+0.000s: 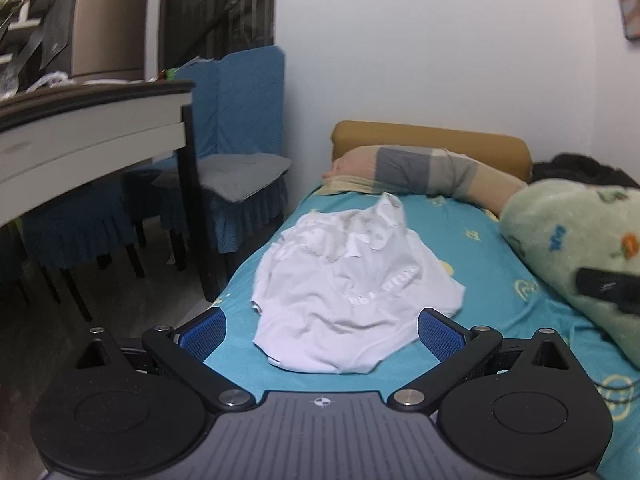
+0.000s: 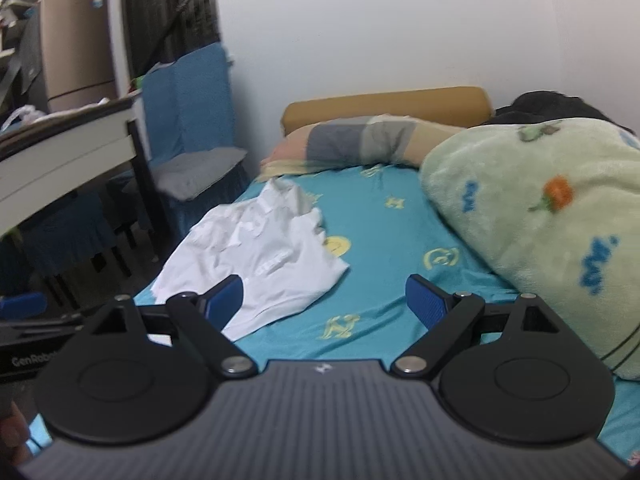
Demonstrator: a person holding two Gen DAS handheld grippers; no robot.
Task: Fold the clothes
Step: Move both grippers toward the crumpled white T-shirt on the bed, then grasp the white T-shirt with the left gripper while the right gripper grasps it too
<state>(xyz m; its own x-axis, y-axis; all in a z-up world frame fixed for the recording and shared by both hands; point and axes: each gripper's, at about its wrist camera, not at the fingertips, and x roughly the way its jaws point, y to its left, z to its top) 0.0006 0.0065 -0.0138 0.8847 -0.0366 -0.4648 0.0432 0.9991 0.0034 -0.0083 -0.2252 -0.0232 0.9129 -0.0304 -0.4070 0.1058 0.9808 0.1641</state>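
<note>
A crumpled white shirt lies in a loose heap on a bed covered with a turquoise sheet printed with yellow figures, near the bed's left edge and short of the pillow at the headboard. The left gripper hovers just above the near hem of the shirt, its blue-padded fingers spread wide on either side of the cloth and holding nothing. The right gripper is likewise released, its jaws wide apart over bare sheet to the right of the shirt; from its camera the left finger overlaps the shirt's near corner, though contact cannot be judged. The shirt shows pale lettering on its upper face and is bunched toward the pillow end, with one corner fanned out flat toward the middle of the bed. A pale green fleece blanket with blue and orange motifs is piled along the right side of the bed, and a dark mass sits behind it by the headboard. Beside the bed on the left stand a chair in a blue cover with a grey cushion on its seat, and a table bearing a cardboard box and other clutter. A plain white wall backs the scene.
</note>
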